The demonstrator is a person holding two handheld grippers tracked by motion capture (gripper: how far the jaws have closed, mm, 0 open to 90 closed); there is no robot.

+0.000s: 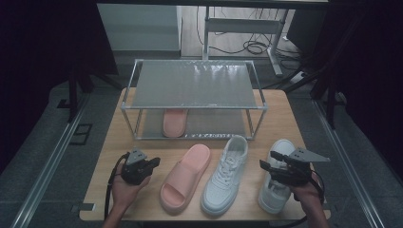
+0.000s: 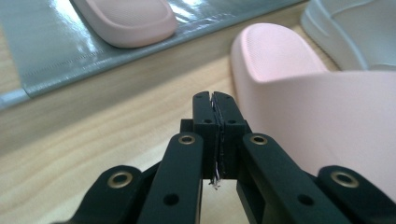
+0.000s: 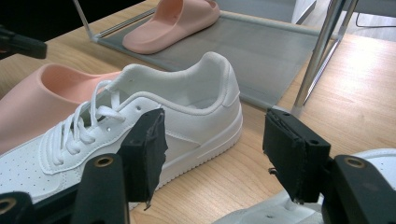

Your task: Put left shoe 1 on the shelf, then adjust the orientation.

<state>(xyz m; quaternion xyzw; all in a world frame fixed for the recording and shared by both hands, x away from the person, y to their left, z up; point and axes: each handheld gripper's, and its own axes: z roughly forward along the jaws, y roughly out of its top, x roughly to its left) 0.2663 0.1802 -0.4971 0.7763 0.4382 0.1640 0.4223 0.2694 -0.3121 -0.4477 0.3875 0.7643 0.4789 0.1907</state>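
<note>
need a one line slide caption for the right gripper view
Open right gripper hovering beside a white sneaker on the wooden table, with a pink slide on the rack's lower shelf behind.

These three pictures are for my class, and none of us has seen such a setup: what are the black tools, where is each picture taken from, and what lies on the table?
A person holds a hand tool with two black jaws in each hand. One camera looks down from above; one rides on each tool.

On the wooden table stand a two-shelf rack, a pink slipper and two white sneakers. A second slipper lies on the rack's lower shelf.

The left gripper is shut and empty, beside the pink slipper. The right gripper is open, above a sneaker, holding nothing.
</note>
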